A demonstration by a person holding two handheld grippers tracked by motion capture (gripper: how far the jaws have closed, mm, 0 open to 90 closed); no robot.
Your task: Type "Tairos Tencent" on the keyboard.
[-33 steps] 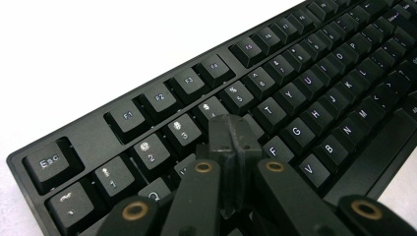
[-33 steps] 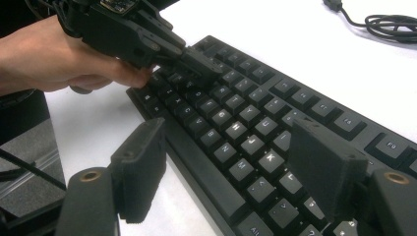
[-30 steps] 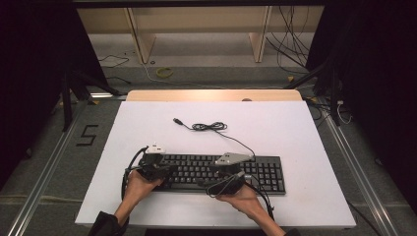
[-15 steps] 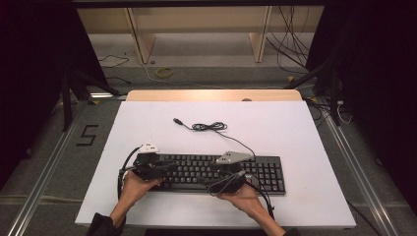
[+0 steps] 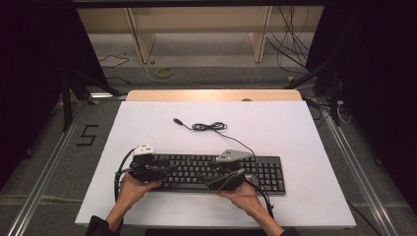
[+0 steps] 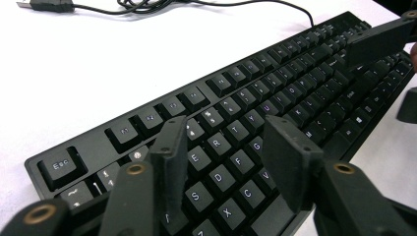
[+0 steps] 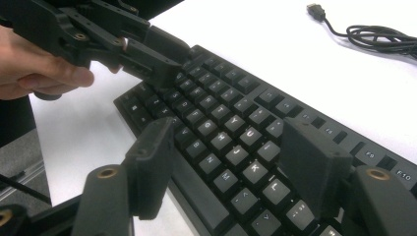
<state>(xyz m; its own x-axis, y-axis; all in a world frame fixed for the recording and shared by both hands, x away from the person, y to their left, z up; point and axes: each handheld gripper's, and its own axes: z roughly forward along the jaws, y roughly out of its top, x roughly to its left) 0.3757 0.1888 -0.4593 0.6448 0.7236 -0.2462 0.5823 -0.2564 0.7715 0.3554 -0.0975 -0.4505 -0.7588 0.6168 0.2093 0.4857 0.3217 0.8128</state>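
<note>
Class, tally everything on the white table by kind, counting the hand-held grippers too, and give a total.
Keyboard: 1
USB cable: 1
Grippers: 2, left gripper and right gripper
Total: 4

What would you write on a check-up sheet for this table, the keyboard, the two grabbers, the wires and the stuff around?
Surface: white table top, wooden strip along its far edge.
Job's things: black keyboard lies flat near the person's edge.
Clutter: nothing seen.
Grippers: left gripper over the letter keys at the keyboard's left end, jaws apart and just been opening, nothing between them; right gripper over the keys farther right, jaws apart, just been closing a little, gripping nothing.
Cables: keyboard cable partly bundled behind the keyboard, USB plug lying loose; a cable trails from each gripper.
Surroundings: wooden shelving, floor cables, a 5 marked on the floor.
</note>
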